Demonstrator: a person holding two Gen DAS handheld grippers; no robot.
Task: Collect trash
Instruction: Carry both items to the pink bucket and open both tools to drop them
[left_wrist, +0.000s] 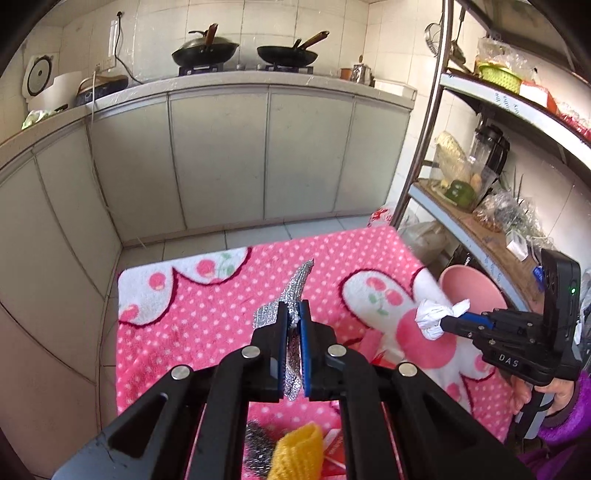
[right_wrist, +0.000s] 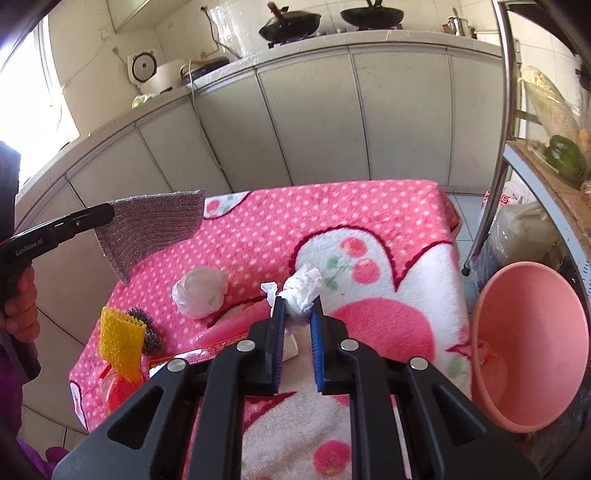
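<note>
My left gripper (left_wrist: 294, 308) is shut on a silver scouring cloth (left_wrist: 297, 286) and holds it above the pink dotted blanket (left_wrist: 207, 310); the cloth shows wide and flat in the right wrist view (right_wrist: 151, 229). My right gripper (right_wrist: 297, 308) is shut on a crumpled white tissue wad (right_wrist: 301, 291), also seen from the left wrist view (left_wrist: 432, 319), held above the blanket near the pink bin (right_wrist: 532, 347). The bin (left_wrist: 472, 288) stands off the table's right edge with some trash inside.
On the blanket lie a white balled plastic bag (right_wrist: 199, 295), a yellow mesh sponge (right_wrist: 122, 341), a steel wool scrubber (right_wrist: 146, 328) and red wrappers (right_wrist: 118, 384). A metal shelf rack (right_wrist: 495, 184) stands right. Kitchen cabinets (left_wrist: 221, 155) run behind.
</note>
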